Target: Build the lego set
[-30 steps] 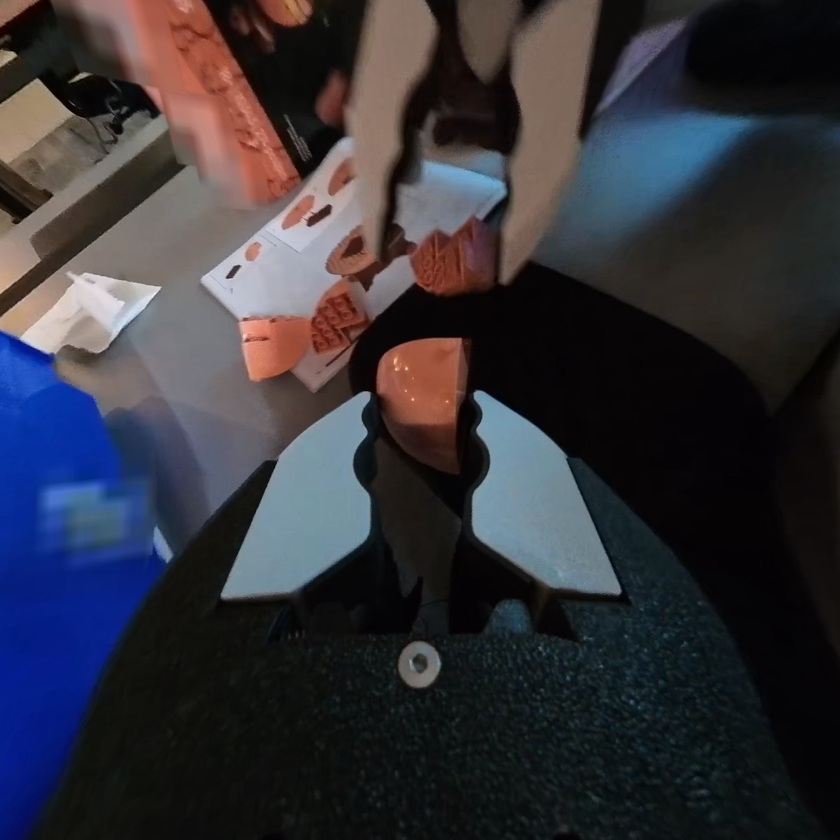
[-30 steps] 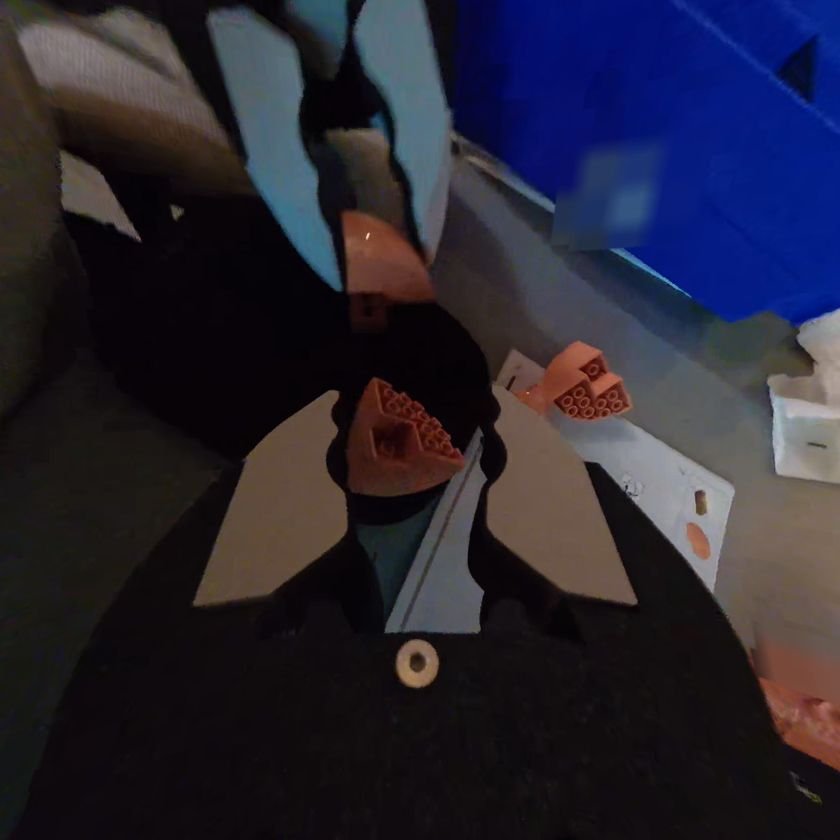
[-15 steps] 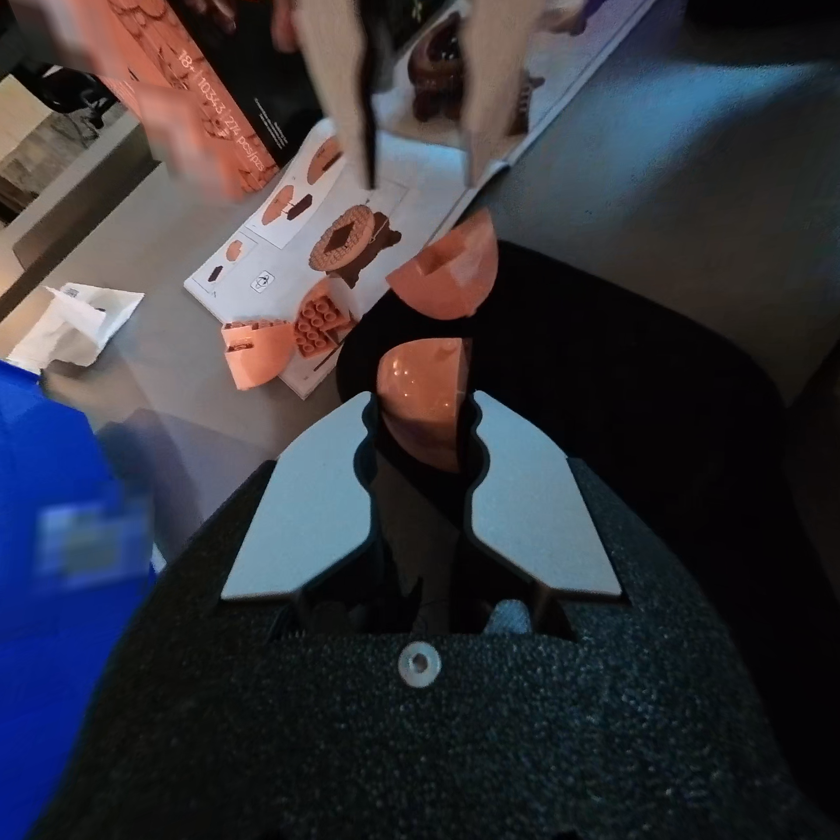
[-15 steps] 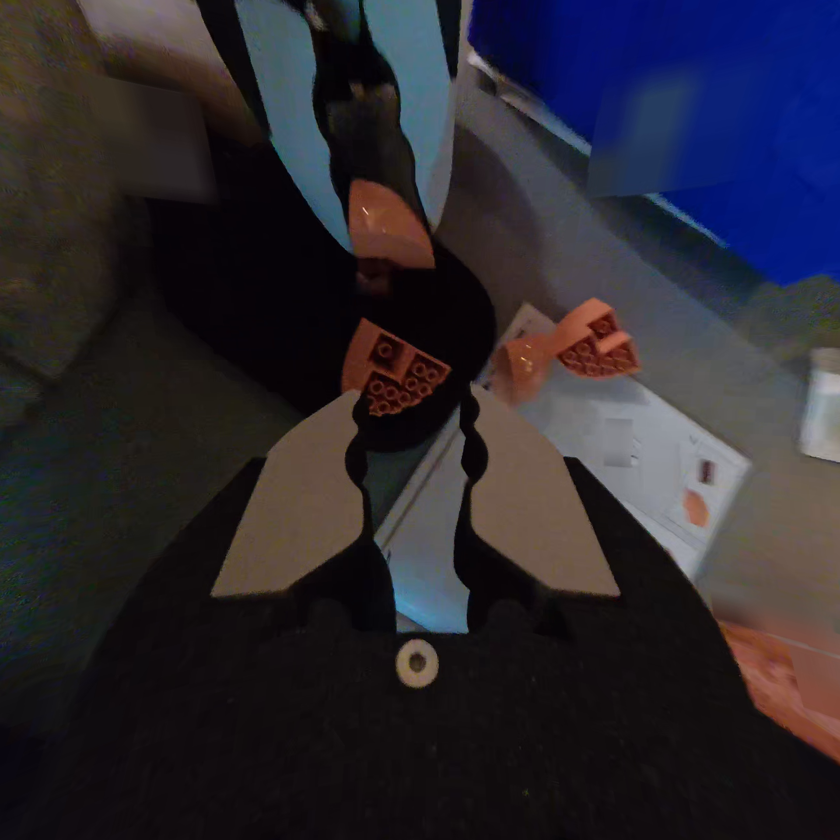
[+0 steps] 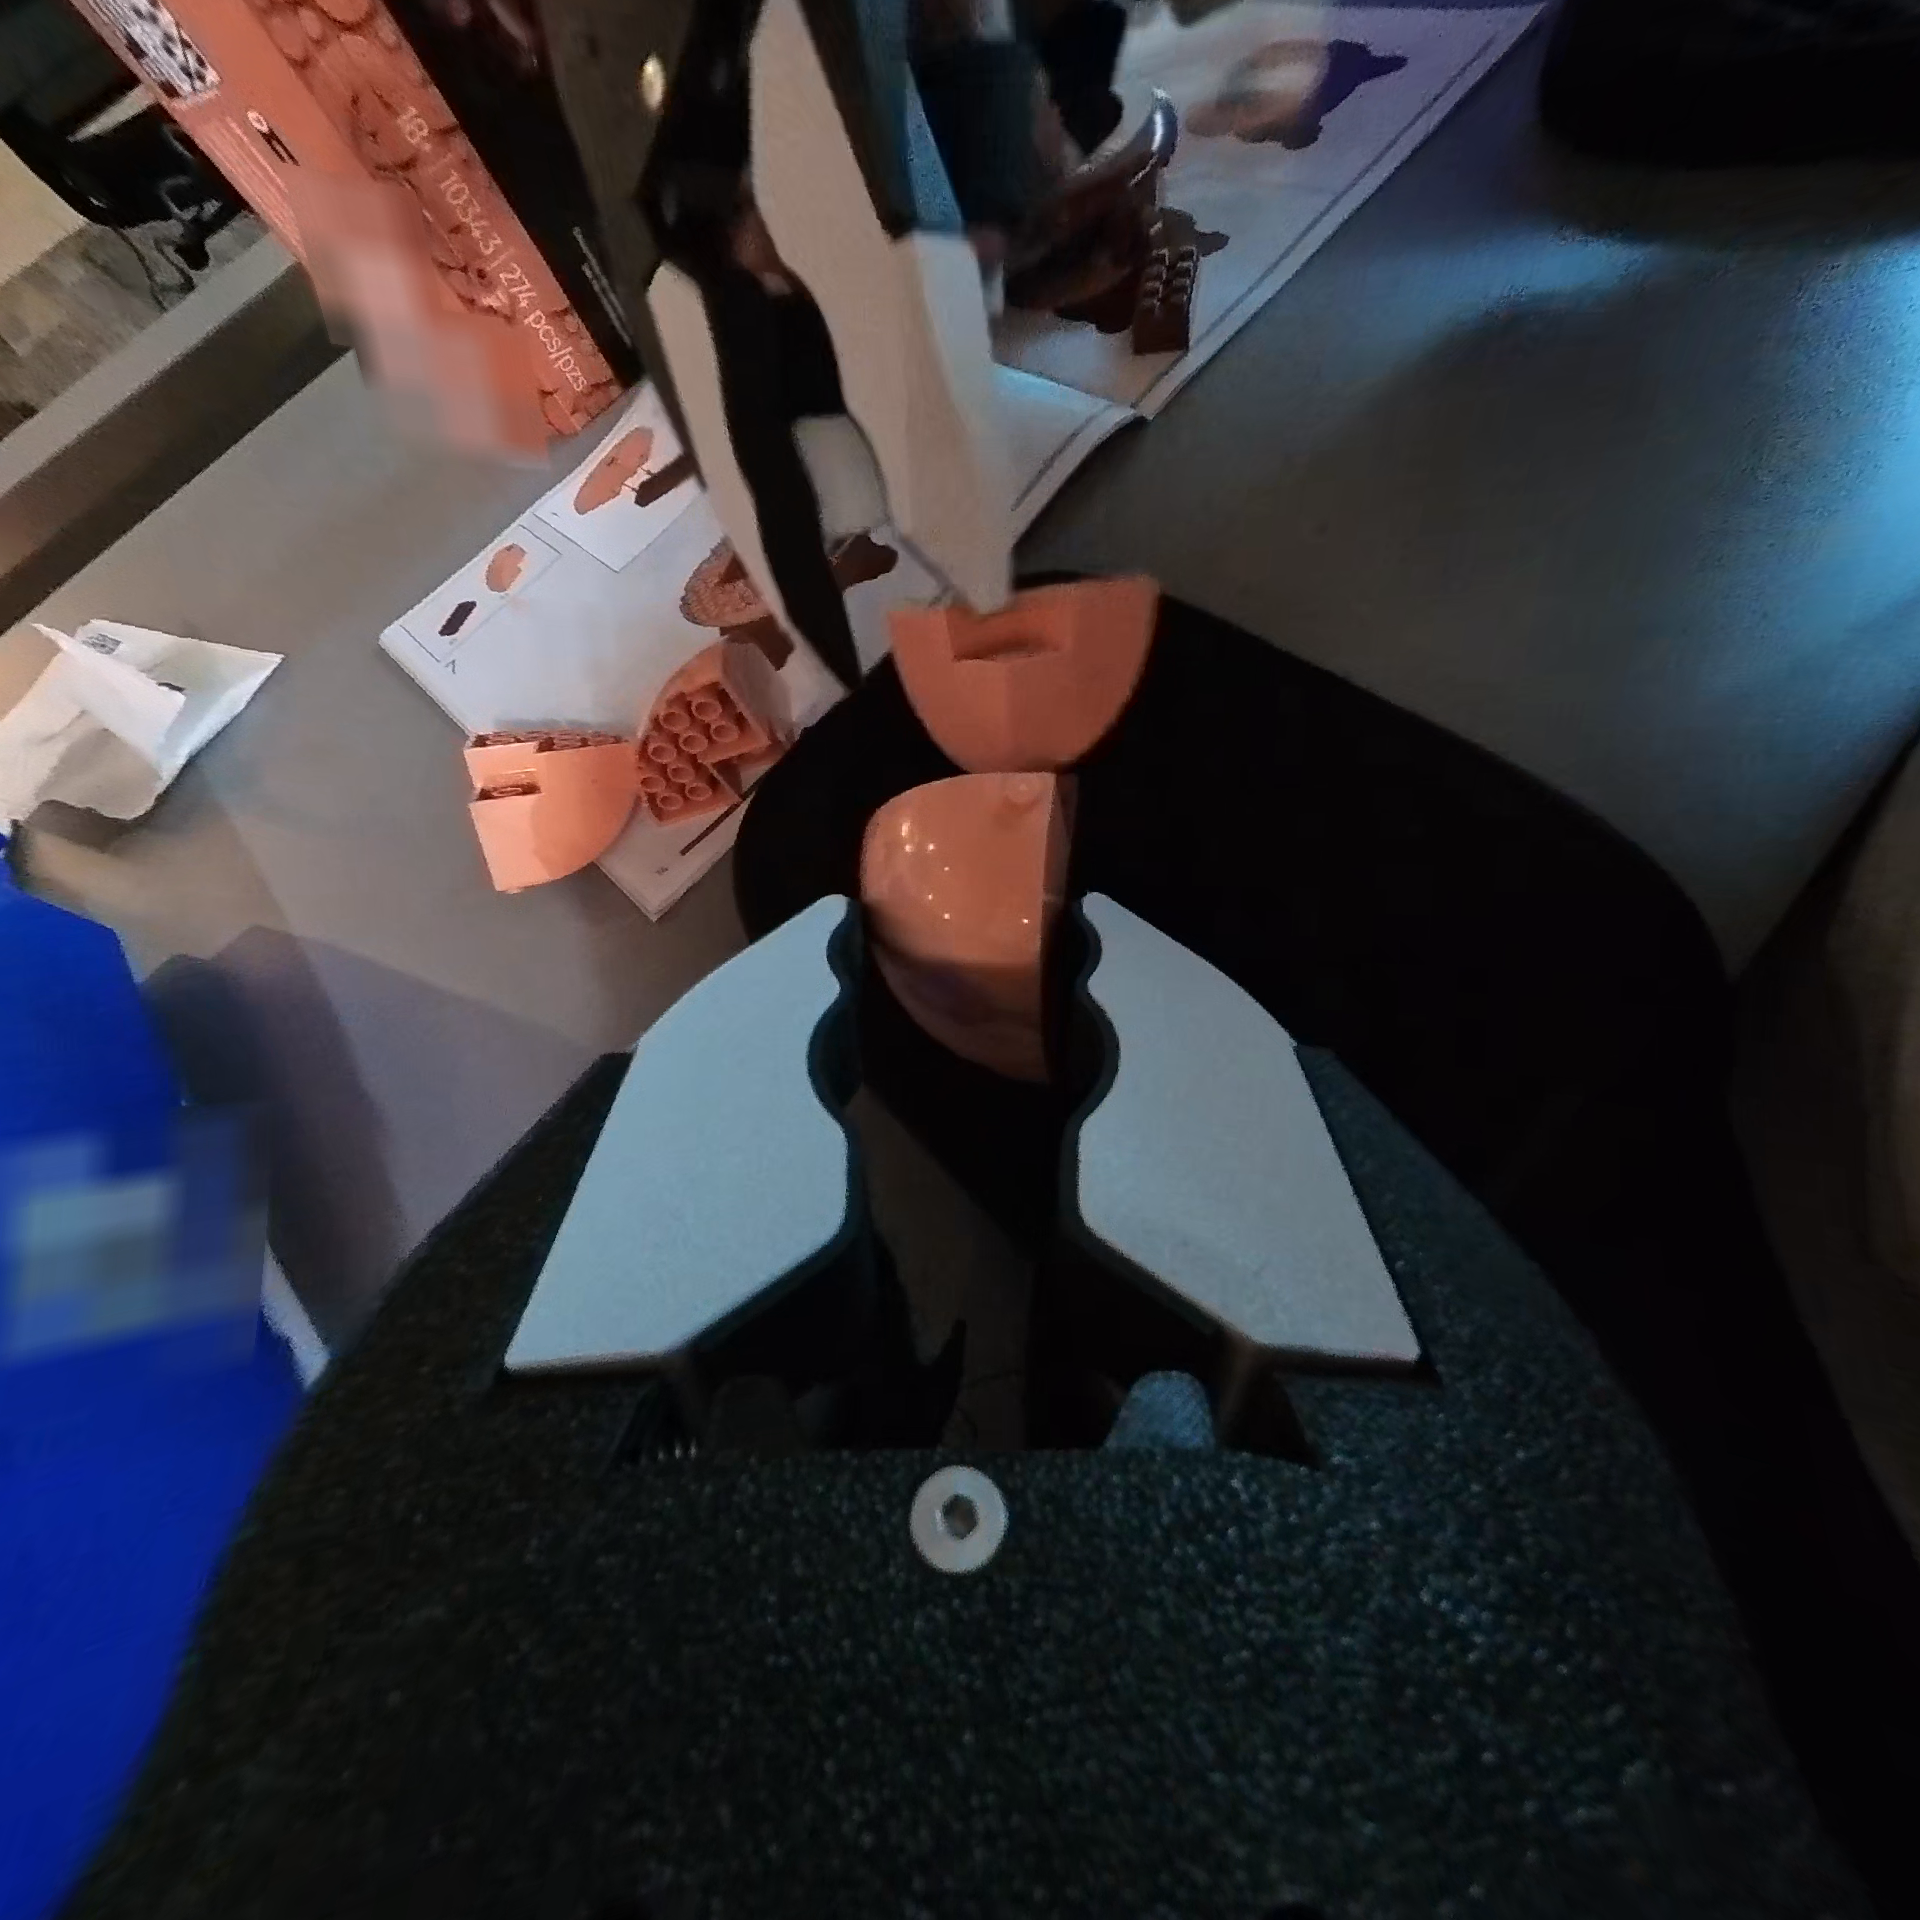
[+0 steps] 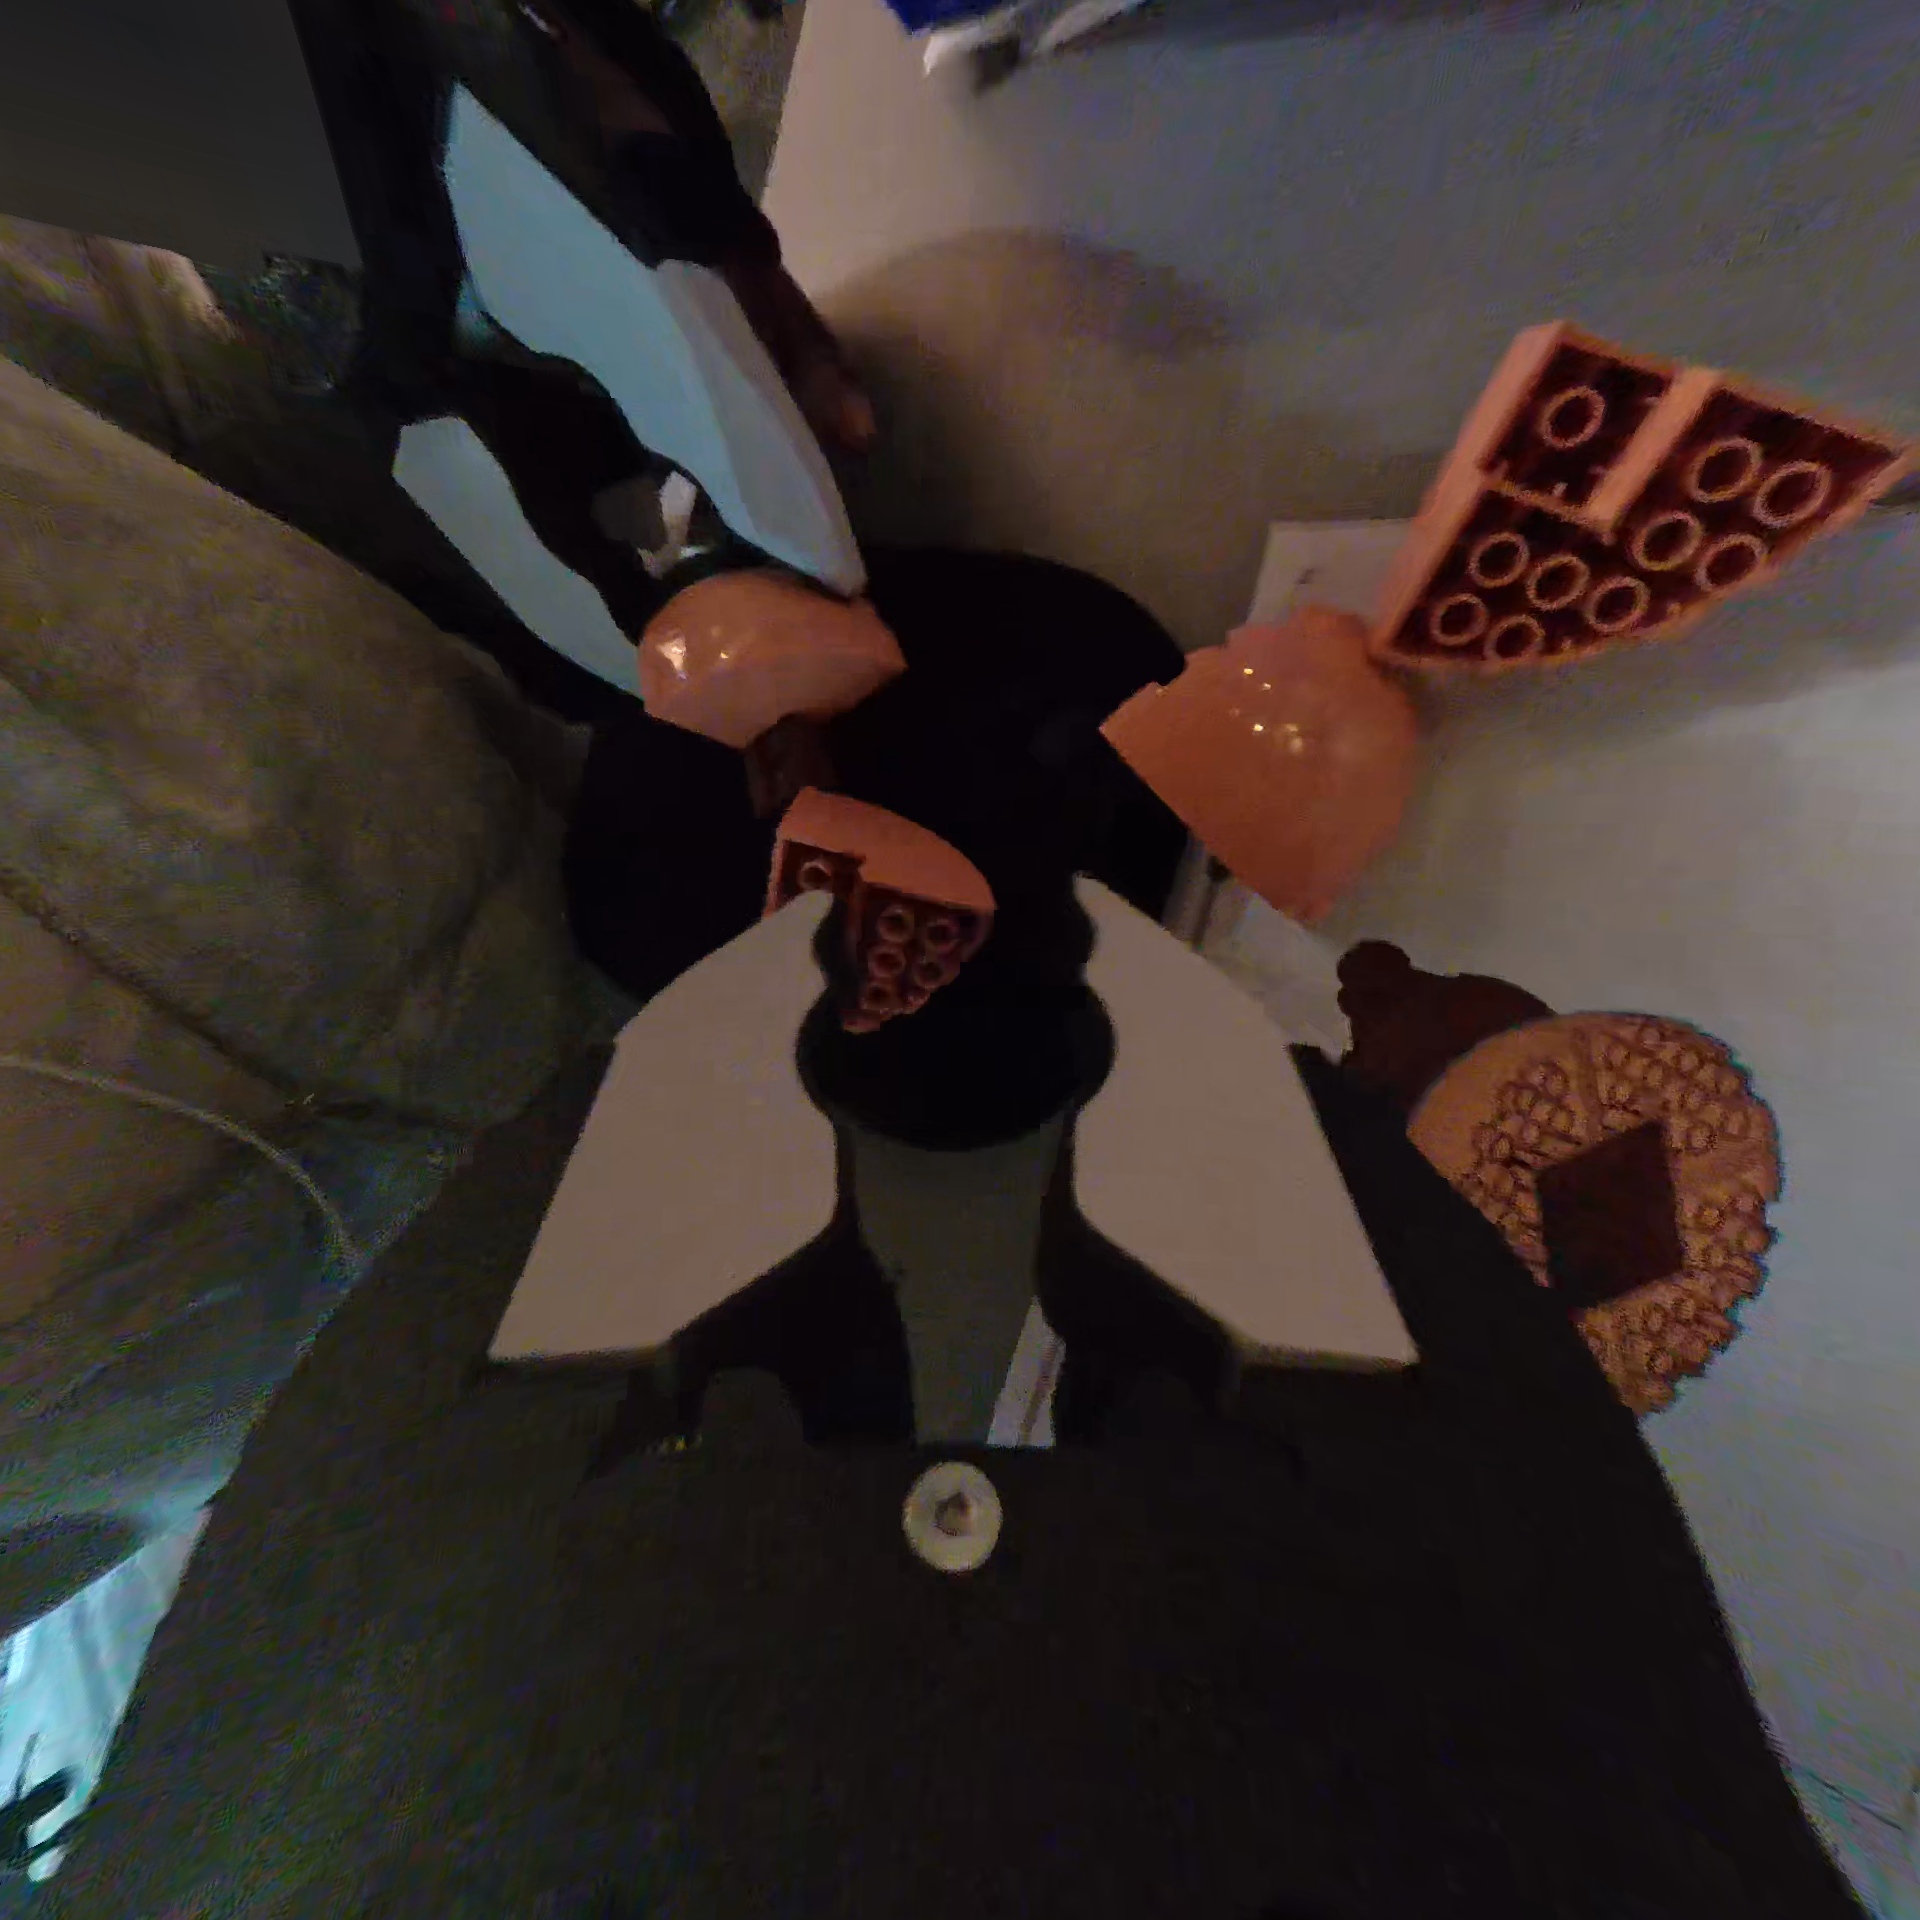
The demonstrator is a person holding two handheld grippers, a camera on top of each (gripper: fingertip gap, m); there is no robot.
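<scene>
left gripper [image 5: 961, 935] is pinching a peach dome brick [image 5: 961, 894], right gripper [image 6: 951, 935] has another peach curved brick [image 6: 883, 914] clamped, the two nearly touching over a black round pad [image 5: 1351, 883]. only the left view gets the orange box [image 5: 436, 260] far left; the right view shows a studded disc [image 6: 1600, 1195]. four peach bricks total, two loose on the open booklet [image 5: 582, 582]

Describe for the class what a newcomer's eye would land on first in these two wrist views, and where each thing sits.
First come two salmon-pink curved bricks held nearly tip to tip over a black round pad: the left tool grips a glossy curved brick, the right tool a second curved brick with its tubed underside showing. Next, two loose matching bricks lie on an open instruction booklet, beside an orange box on the grey table.
</scene>
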